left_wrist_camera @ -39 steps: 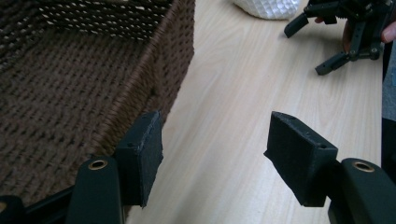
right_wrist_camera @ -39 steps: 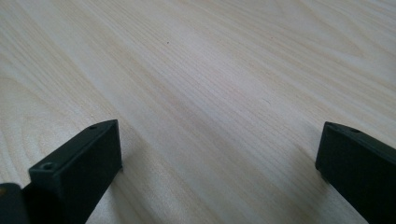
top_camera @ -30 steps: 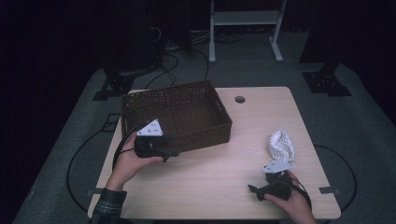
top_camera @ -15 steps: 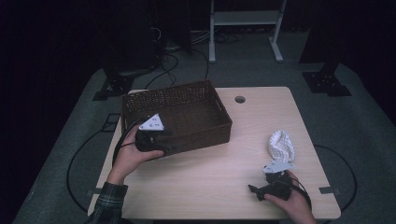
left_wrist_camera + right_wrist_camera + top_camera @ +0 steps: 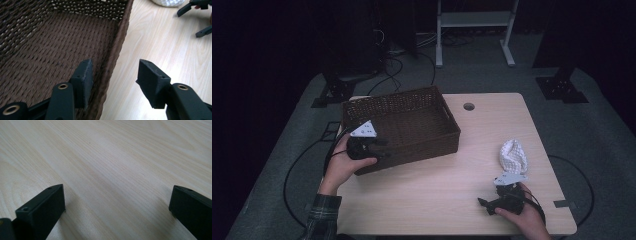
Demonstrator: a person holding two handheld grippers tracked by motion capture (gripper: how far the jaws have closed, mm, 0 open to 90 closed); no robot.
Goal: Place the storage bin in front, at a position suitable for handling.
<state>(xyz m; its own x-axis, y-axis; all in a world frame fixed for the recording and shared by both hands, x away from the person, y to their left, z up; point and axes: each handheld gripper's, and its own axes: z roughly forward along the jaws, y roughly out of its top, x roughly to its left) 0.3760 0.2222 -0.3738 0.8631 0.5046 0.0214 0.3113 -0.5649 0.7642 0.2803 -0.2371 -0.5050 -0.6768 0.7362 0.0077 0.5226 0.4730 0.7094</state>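
1. Wicker-brown rectangular woven basket (image 5: 404,125) sat at table's far left; left gripper (image 5: 113,75) straddled its near wall, jaws just been closing, pads not yet pressing.
2. Judged step: gripping the wall. Next: clamp before dragging.
3. Right gripper (image 5: 117,202) rested unclenched, empty, on pale wooden table (image 5: 492,125).
4. Basket empty, weave tight, rim sturdy.

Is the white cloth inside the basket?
No, in the high view the cloth lies on the table, right of the basket, near the right gripper.

Dim rm, grey floor (image 5: 597,150), wood table (image 5: 432,200)
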